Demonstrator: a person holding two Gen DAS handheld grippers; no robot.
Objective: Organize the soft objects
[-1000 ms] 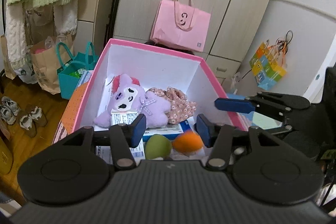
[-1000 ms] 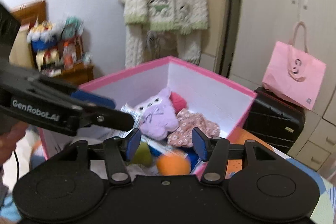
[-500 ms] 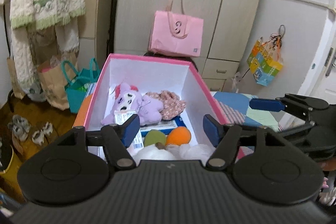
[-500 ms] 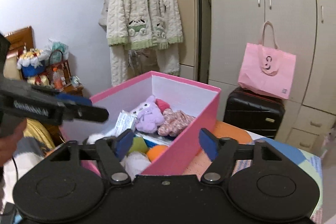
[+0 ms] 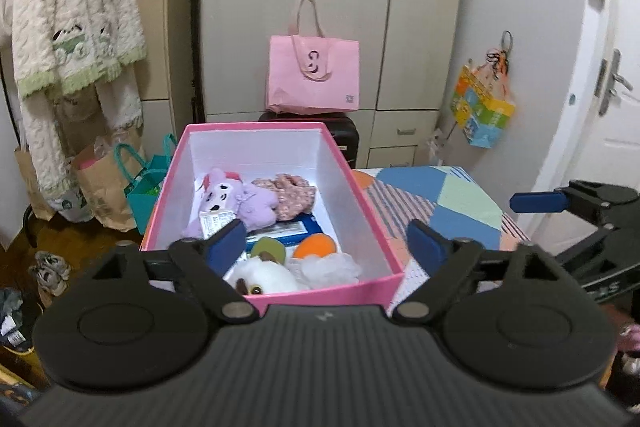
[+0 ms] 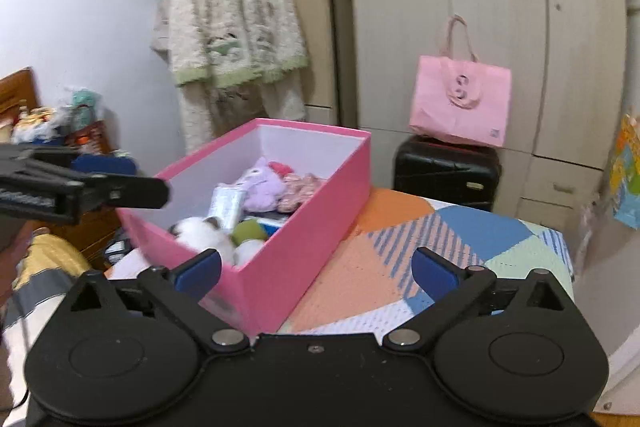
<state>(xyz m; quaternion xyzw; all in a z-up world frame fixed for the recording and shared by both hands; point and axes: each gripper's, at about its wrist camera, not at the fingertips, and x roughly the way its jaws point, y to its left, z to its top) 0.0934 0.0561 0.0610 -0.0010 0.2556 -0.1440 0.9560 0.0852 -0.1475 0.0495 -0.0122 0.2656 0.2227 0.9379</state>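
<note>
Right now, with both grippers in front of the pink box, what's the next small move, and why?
Probably draw both away to look for more soft things: the left gripper and right gripper are open and empty, and the toys already lie in the pink box.

Pink box [image 5: 276,297] open-topped, toys crowd near end; patterned tabletop [image 5: 448,203] right of box bare.

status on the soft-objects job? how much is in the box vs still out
Looks mostly done. In the pink box: purple plush, floral cloth, white plush, green ball, orange ball. In hand: nothing; left gripper and right gripper have just been opening, jaws empty. Left: no loose soft item visible on the patterned cover.
</note>
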